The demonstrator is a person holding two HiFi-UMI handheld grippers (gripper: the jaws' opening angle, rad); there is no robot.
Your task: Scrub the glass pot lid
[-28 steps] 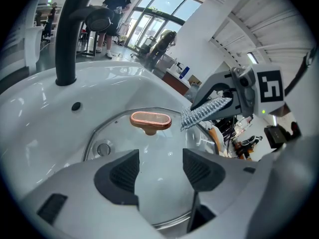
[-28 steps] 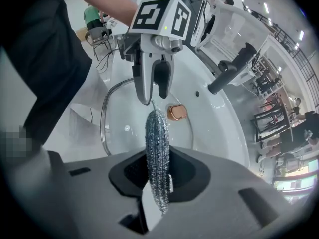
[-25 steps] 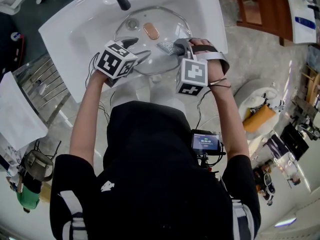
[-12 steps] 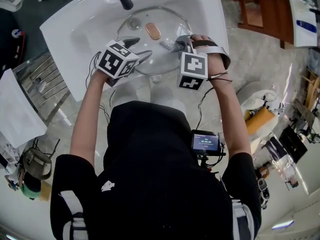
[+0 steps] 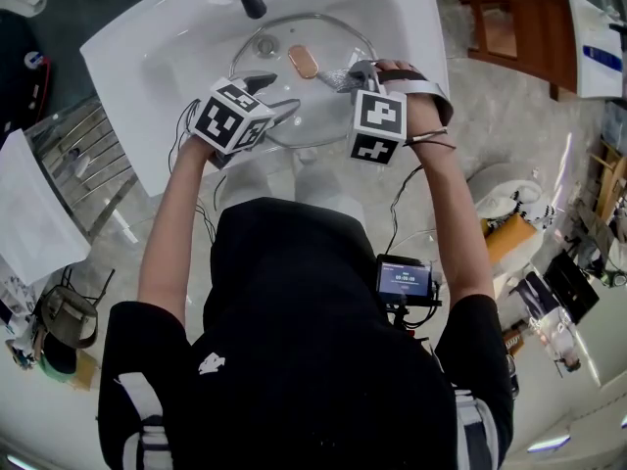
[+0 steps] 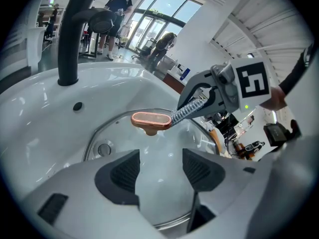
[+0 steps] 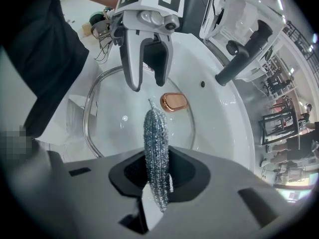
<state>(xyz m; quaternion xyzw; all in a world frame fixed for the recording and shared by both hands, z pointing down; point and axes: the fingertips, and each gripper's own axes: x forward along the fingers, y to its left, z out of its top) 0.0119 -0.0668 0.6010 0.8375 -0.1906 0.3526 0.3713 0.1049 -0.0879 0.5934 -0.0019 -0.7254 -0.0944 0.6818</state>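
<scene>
White sink (image 5: 167, 62) holds glass pot lid (image 5: 294, 116), copper knob (image 5: 302, 62) up. My R claw (image 7: 157, 183) is clenched on steel scrubber (image 7: 155, 138), scrubber tip just beside knob. My L claw (image 6: 160, 166) is released, jaws spread over lid's near edge, gripping nothing.

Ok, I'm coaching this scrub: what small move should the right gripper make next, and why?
Probably stroke the steel scourer across the glass lid beside its copper knob: the right gripper is clamped on it, its tip is by the knob, and the open left gripper sits at the lid's rim.
</scene>
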